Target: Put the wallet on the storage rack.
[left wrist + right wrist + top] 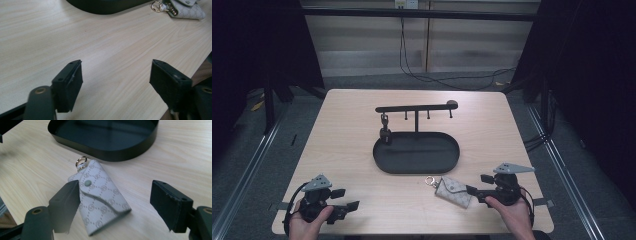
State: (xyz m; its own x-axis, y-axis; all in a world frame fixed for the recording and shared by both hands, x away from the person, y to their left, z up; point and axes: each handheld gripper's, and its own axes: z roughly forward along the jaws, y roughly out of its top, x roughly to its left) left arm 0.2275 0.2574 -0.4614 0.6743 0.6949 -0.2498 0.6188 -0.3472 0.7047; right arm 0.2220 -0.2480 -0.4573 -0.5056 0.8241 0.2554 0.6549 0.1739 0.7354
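Pouch lay flat on the table just before the tray, ring end toward it, long axis slanted. Right gripper straddled it, spread, one pad beside its edge. Left gripper gaped over bare wood.

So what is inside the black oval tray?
The black oval tray holds a stand post and a small dark clip at its left end. Otherwise its floor looks bare; the nearest inner wall is hidden by the rim.
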